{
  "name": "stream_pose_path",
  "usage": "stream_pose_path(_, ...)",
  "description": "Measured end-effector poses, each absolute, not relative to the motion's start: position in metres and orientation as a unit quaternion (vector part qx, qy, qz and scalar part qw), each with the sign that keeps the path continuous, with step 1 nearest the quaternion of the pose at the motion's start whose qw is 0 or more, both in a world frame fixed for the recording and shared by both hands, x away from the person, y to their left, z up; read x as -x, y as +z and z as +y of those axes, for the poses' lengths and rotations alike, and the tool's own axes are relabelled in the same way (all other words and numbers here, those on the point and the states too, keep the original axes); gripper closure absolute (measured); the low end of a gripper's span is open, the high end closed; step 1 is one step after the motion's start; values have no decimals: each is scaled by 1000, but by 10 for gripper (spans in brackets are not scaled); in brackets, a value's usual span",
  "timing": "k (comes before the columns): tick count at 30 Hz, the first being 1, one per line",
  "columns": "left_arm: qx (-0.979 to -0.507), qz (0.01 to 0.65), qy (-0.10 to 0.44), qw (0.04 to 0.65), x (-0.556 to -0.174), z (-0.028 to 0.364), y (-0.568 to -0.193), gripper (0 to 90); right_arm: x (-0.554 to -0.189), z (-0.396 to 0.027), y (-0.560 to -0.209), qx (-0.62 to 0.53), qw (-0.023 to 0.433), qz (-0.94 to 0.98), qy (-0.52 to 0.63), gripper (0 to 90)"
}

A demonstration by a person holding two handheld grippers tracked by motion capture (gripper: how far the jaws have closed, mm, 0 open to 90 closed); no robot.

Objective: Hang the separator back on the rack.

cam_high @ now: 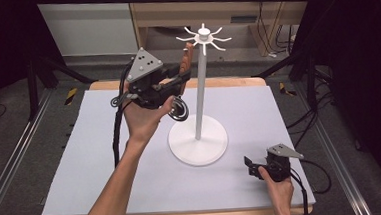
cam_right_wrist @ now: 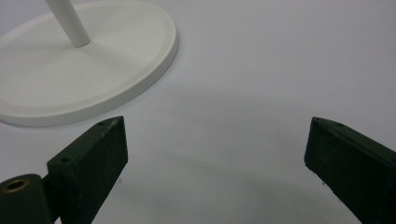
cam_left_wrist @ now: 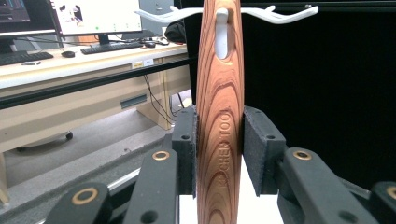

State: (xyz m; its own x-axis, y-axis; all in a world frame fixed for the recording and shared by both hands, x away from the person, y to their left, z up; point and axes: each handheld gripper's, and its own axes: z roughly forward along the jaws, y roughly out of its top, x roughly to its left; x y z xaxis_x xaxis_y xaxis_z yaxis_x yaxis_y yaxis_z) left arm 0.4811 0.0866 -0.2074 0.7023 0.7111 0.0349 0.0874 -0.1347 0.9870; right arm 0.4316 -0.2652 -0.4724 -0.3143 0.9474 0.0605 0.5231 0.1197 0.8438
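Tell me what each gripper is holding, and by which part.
The left gripper is shut on the wooden kitchen tool, gripping its handle below the hanging hole, which sits over a hook of the white rack. The right gripper is open and holds nothing.

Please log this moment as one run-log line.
left gripper: shut on wooden utensil | utensil hole: over rack hook | right gripper: open, resting on mat

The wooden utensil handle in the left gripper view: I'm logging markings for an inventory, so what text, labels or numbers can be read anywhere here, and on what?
"KITCHEN TOOL": engraved lengthwise on the wooden handle, held between the left tongs; the first letters are faint.
Monitor screens on the desk: content too small and blurred to read.
Small labels on the desk edge: too small to read.
White hook stand: no markings.
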Motion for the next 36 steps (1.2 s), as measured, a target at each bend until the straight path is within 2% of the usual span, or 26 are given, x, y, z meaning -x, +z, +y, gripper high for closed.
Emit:
stream_pose_path(29,-702,280,271,597,-485,79,-213,668,-432,-265,-473,-522,260,703,407,67)
stream_pose_path(36,-702,277,275,595,-482,82,-214,604,-432,-265,-473,-522,259,703,408,67)
